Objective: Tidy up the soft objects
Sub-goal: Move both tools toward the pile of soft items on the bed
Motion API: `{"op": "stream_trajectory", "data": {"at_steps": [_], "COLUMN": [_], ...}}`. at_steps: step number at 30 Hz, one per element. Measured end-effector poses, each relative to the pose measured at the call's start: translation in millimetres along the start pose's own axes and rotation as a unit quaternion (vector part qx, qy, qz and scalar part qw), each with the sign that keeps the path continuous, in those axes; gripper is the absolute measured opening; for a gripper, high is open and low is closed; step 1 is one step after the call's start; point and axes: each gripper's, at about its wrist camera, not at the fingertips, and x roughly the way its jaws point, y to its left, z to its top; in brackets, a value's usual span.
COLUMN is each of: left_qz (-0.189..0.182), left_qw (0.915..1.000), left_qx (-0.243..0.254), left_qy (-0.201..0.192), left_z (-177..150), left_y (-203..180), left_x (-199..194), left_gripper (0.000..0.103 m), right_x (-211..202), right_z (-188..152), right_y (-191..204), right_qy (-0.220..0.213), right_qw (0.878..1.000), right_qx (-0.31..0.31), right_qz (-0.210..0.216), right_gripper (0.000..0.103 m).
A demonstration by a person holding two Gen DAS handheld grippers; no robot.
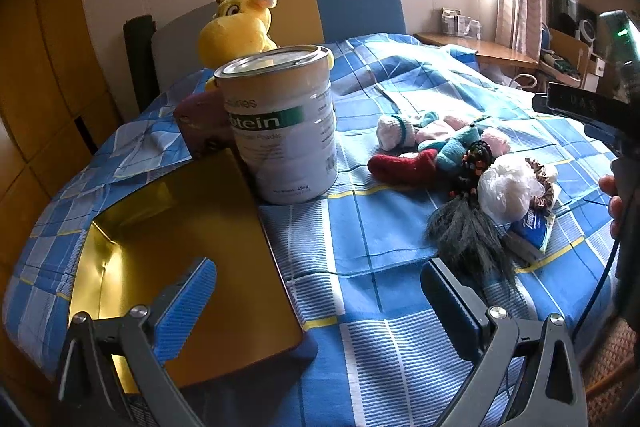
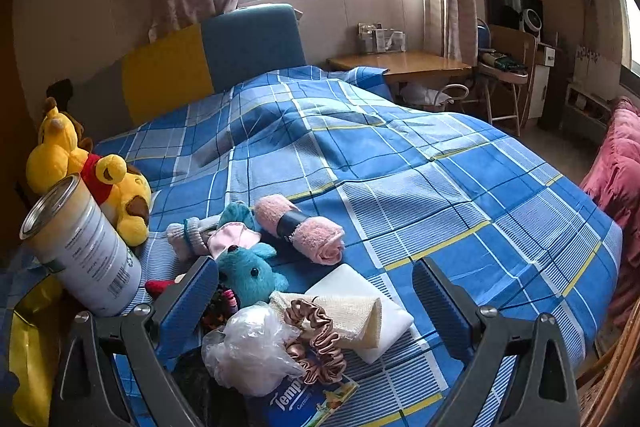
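Low in the right wrist frame, the right tool hangs spread wide and holding nothing, its blue pads either side of the clutter at the bed's near edge. Closest, lower centre, sits a crumpled clear plastic bag, nearly weightless and slippery, likely to crackle and slide unless pinched at a bunched fold. Touching it is a brown satin scrunchie, light and springy; I'd take it across one ruffled loop. Both rest on a blue tissue packet, soft but with a slick wrapper, best squeezed across its narrow sides. Just behind lie a cream mesh cloth over a white foam-like block; the cloth is limp and would drape from any pinch. Further up, centre left, the teal plush toy will compress readily, so grip its body, not an ear. Beyond it the rolled pink towel, banded in black, is firmest at that band. In the left wrist view the left tool is likewise released and empty, low over an open gold-lined box at lower left, probably the destination. Behind the box stands a protein tin, and furthest back the yellow giraffe plush by the headboard.
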Motion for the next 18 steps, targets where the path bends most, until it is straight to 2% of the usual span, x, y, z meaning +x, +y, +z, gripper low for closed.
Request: {"op": "stream_trajectory", "data": {"at_steps": [14,18], "left_qz": [-0.019,-0.041], "left_qw": [0.9998,0.9991], "left_qx": [0.001,0.0], "left_qy": [0.006,0.007], "left_z": [-0.7,1.6], "left_y": [-0.5,-0.5], "left_x": [0.4,0.3], "left_gripper": [0.103,0.103], "right_x": [2.1,2.9], "right_z": [-1.7,-2.2], "right_y": [-3.5,-5.6], "right_qy": [0.01,0.014], "right_qw": [1.0,1.0], "right_qx": [0.011,0.019], "right_qz": [0.003,0.004], "right_gripper": [0.1,0.1]}}
